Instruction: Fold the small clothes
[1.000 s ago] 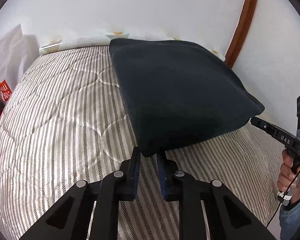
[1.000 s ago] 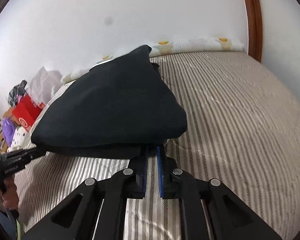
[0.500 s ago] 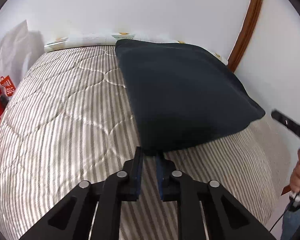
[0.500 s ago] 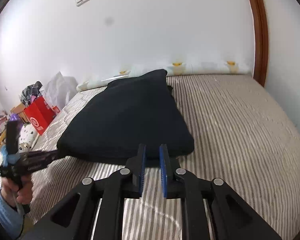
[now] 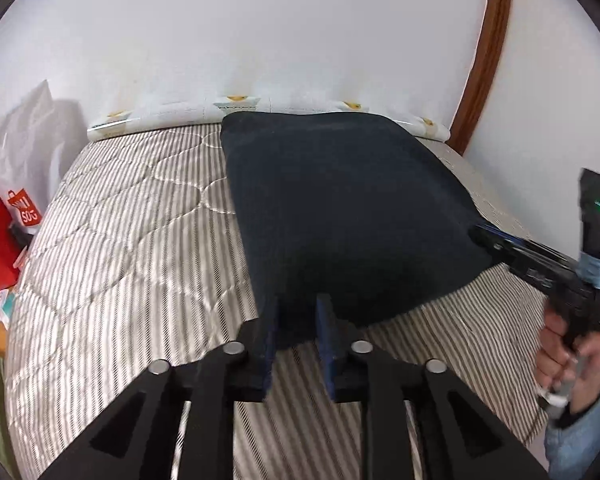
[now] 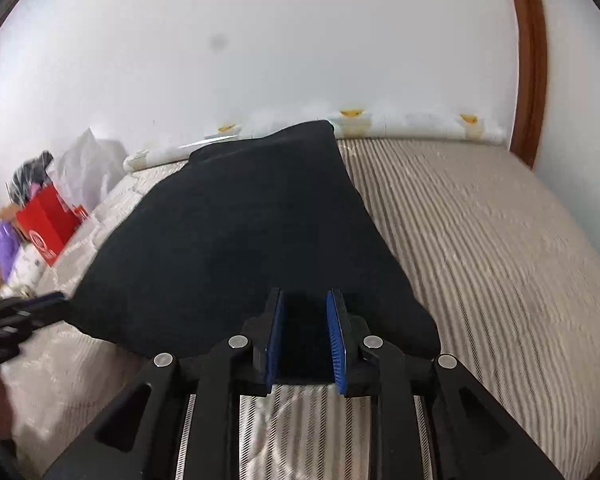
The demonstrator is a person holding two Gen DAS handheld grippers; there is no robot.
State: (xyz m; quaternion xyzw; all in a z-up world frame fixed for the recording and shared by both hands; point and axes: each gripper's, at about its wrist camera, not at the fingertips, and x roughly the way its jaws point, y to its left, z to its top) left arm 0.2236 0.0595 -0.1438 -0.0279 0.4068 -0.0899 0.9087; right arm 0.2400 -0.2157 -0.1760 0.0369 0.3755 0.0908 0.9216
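Dark cloth point(image 5: 340, 208) spread on striped bed point(image 5: 120, 240), long axis running from near edge toward far wall. Near edge slightly raised off bed, spanned between the two grippers.

Left gripper point(image 5: 296, 320): jaws parted, near-left corner of cloth lying between the fingers; pads not seen pressing fabric, so grip not confirmed. Fingers pointed forward along bed, low over cover, roughly level.

Right gripper point(image 6: 305, 320): jaws parted, blue pads point(image 6: 335, 340) standing apart with near-right edge of cloth between them. Same pose: forward, low, near level. Also seen from left wrist view point(image 5: 500, 246), tip touching the cloth's right corner, held by hand point(image 5: 568, 344).

Governing relation: cloth extends straight ahead of both jaw sets, each gripper at its own near corner, neither nearer than the other. Judged step: release of near edge after a fold or lay-down; alternatively, regrasp for carrying near edge toward far edge. Risk if jaws open unevenly: skewed edge.

Beside bed, left: red bag point(image 5: 4, 232), white bag point(image 5: 28, 132).
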